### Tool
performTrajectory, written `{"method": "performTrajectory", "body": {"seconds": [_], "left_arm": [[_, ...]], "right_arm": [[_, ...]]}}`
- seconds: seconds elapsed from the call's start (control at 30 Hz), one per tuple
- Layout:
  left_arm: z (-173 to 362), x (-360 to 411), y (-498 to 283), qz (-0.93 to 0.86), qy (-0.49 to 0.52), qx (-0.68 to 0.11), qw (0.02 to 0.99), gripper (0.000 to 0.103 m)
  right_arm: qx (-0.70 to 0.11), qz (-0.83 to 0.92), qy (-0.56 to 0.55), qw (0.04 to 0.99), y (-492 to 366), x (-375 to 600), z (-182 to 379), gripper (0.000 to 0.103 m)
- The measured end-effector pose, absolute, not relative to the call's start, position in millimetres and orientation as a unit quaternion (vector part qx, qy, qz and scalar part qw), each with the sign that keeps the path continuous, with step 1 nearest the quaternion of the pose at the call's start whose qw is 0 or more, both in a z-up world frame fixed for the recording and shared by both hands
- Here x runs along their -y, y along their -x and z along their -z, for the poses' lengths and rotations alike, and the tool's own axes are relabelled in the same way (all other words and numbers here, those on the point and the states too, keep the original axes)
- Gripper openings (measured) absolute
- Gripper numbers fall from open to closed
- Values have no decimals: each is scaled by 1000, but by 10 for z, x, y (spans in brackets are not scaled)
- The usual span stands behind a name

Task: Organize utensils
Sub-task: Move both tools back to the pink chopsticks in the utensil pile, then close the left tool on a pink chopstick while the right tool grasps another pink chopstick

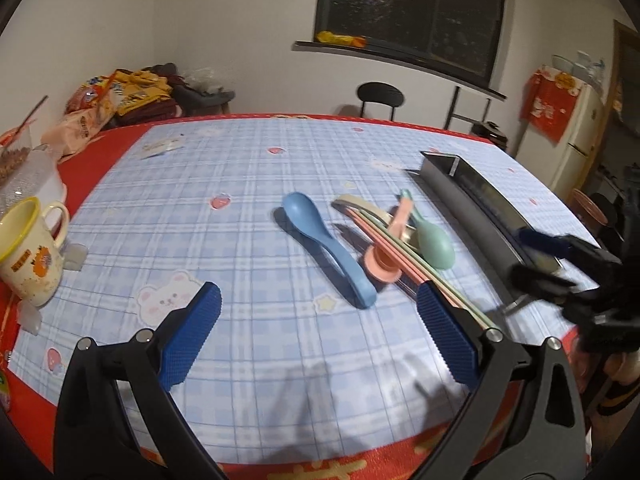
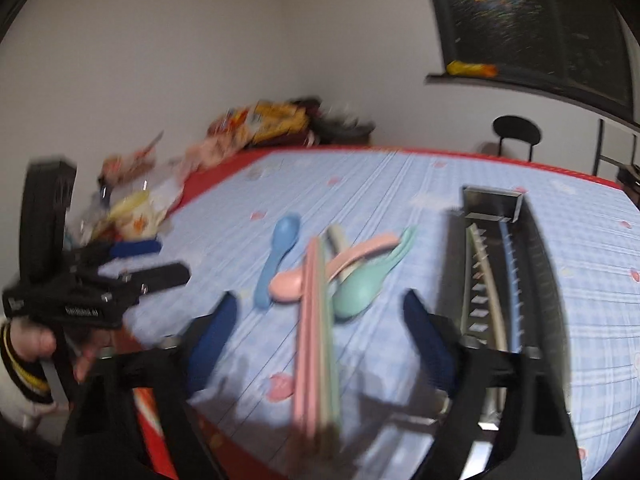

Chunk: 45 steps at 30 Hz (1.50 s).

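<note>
On a tabletop point(image 1: 248, 168) covered in blue plaid, a long metal tray point(image 2: 536, 264) stands just right of the right gripper's point(image 2: 320, 340) jaws, already holding pale and blue chopsticks. Loose utensils lie ahead: a pink-and-green bundle of chopsticks point(image 2: 318, 320) runs lengthwise straight between those spread, empty jaws, its long axis pointing away, making the right gripper likely the nearer for the next pick. The left gripper point(image 1: 316, 336), jaws also wide apart and holding nothing, faces a blue spoon point(image 1: 324, 242) lying ahead and between them, handle toward it. Pink point(image 2: 320, 270) and green point(image 2: 366, 284) spoons cross beneath the bundle. Lettering on a mug point(image 1: 30, 252) and the gripper body is too blurred to read.
</note>
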<state>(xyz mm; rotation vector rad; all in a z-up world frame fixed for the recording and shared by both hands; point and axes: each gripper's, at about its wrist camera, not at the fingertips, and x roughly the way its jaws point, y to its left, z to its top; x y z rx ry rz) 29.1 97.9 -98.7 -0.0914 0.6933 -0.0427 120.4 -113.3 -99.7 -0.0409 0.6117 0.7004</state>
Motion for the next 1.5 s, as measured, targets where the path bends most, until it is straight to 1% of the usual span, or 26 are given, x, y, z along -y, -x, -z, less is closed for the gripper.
{"method": "performTrajectory", "body": {"seconds": [0.03,0.07,0.1,0.13,0.17,0.2,0.23,0.27,0.3,0.33,0.47,0.5,0.57,0.63,0.7,0.87,0.97,1.1,1.2,1.5], "left_arm": [[1003,-979,-283,25,44,-340,939,94],[1021,-993,-273,32,46,-341,939,92],[1033,-998,-275,38,49,-342,938,84],[1044,-1007,-276,44,54,-346,936,75],[1054,-1027,-279,50,60,-348,934,72],[1064,-1055,-284,55,69,-350,933,66],[1072,-1073,-286,59,75,-350,932,61],[1081,-1090,-285,62,80,-350,931,58],[1094,-1099,-293,69,87,-352,929,54],[1098,-1091,-299,73,90,-353,929,50],[1152,-1032,-370,87,94,-364,923,48],[1168,-1003,-398,94,97,-368,920,44],[1188,-937,-442,106,101,-375,915,40],[1218,-841,-499,119,100,-383,910,26],[1270,-729,-573,139,103,-396,902,21],[1386,-520,-782,156,119,-427,883,21],[1438,-356,-896,154,112,-440,877,23],[1476,-181,-952,137,88,-449,879,33],[1479,-137,-993,124,79,-450,881,36],[1415,46,-985,92,11,-449,889,37]], "right_arm": [[-305,-340,32,889,-1184,1056,1036,59],[-311,-341,39,886,-1168,1006,1065,55],[-317,-343,45,883,-1163,962,1094,47],[-326,-345,51,879,-1167,905,1129,41],[-332,-346,57,875,-1163,862,1165,38],[-337,-347,63,873,-1162,814,1188,32],[-342,-345,71,871,-1163,780,1216,28],[-347,-340,81,870,-1167,740,1244,26],[-351,-338,85,869,-1167,722,1267,18],[-356,-338,87,867,-1176,711,1285,14],[-364,-331,82,867,-1214,727,1313,14],[-363,-328,79,869,-1224,749,1314,13],[-365,-316,69,873,-1252,801,1320,8],[-364,-307,55,877,-1276,860,1312,4],[-359,-305,36,881,-1291,925,1299,3],[-348,-297,-17,889,-1337,1118,1272,3],[-339,-292,-53,893,-1369,1254,1258,3],[-337,-291,-77,892,-1401,1317,1257,3],[-339,-297,-79,889,-1413,1307,1262,3],[-338,-307,-94,884,-1402,1363,1278,3]]}}
